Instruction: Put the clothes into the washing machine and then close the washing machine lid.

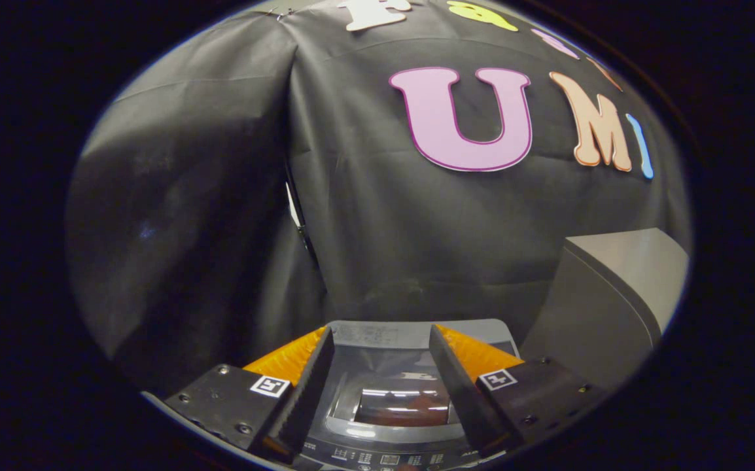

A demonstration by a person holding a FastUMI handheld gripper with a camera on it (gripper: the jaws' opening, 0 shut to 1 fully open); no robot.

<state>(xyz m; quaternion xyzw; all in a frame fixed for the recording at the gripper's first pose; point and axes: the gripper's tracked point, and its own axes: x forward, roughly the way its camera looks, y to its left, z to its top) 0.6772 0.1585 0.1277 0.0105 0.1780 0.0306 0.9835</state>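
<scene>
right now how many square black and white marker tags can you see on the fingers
2: one tag on the left finger's base, one tag on the right finger's base. The open fingers hover over the washing machine. More tags may be hidden.

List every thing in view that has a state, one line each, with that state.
gripper: open, fingers spread apart with nothing between them, held above the washing machine.
washing machine lid: shut, lying flat, its window glossy with reflections.
washing machine: upright below the fingers, control panel nearest the gripper.
grey box: standing to the right of the washing machine, closed as far as shows.
</scene>
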